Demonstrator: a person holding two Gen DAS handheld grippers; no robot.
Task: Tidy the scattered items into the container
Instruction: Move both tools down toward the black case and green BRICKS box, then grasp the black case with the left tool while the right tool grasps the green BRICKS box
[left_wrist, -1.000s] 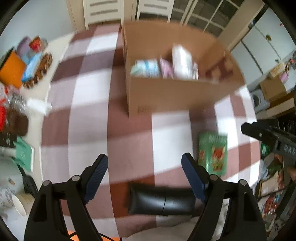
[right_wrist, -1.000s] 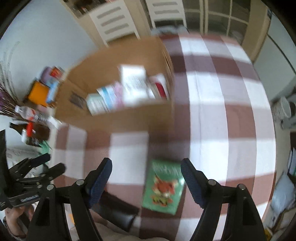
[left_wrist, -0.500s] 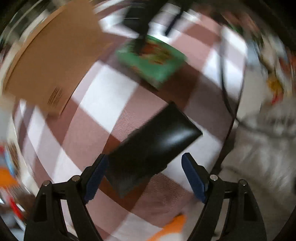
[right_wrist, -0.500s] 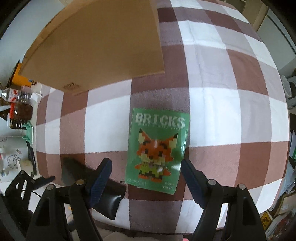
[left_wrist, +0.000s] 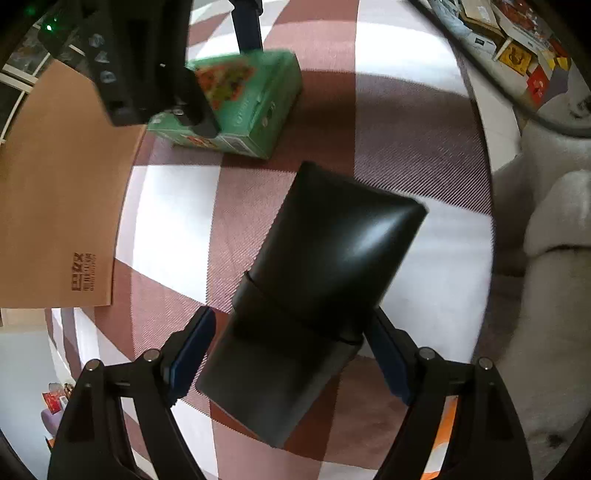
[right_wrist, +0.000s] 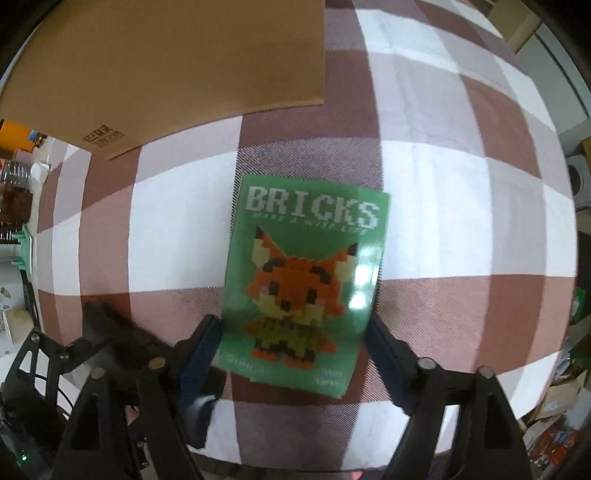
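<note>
Both jaws wide — black case (left_wrist: 317, 280), bricks box (right_wrist: 301, 291) between

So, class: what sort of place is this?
Probably a lived-in home room: a checked tablecloth covers the table, a cardboard box sits on it beside a green toy bricks box, and household clutter lies around.

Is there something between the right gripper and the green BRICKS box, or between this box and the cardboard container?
Nothing visible. The right gripper is open around the green BRICKS box, and only bare checkered cloth lies between it and the cardboard container.
</note>
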